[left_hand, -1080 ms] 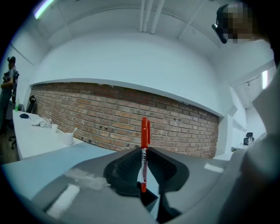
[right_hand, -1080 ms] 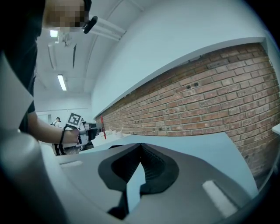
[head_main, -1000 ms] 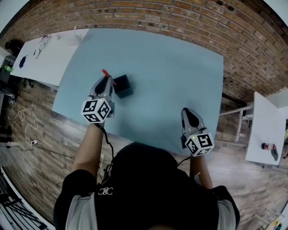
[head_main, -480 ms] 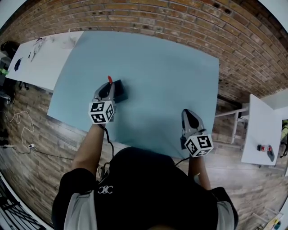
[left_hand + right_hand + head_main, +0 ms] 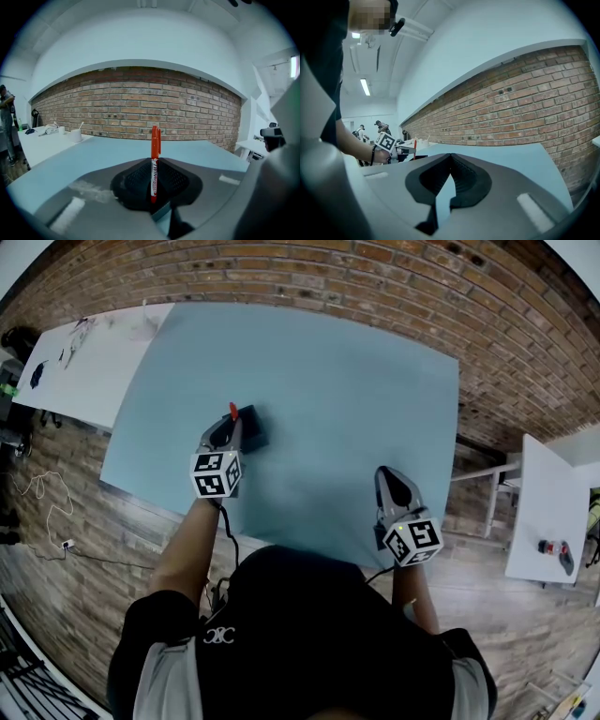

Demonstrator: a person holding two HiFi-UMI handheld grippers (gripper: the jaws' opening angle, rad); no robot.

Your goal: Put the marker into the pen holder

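Note:
My left gripper (image 5: 226, 432) is shut on an orange-red marker (image 5: 232, 411) and holds it upright, cap end up. In the left gripper view the marker (image 5: 154, 161) stands between the black pads, its lower end hidden behind them. The black pen holder (image 5: 253, 426) sits on the blue table (image 5: 356, 381), just right of the left jaws and partly under them. The marker is above the holder's left edge; I cannot tell whether it is inside. My right gripper (image 5: 386, 480) rests near the table's front edge, shut and holding nothing (image 5: 450, 158).
A white table (image 5: 84, 357) with small items stands to the left. Another white table (image 5: 553, 512), at the right, holds a small object. The brick wall (image 5: 375, 277) runs along the blue table's far side. The left gripper (image 5: 386, 142) also shows in the right gripper view.
My left gripper has carried the marker to the right, from beside the pen holder to over its left edge. The right gripper has stayed put.

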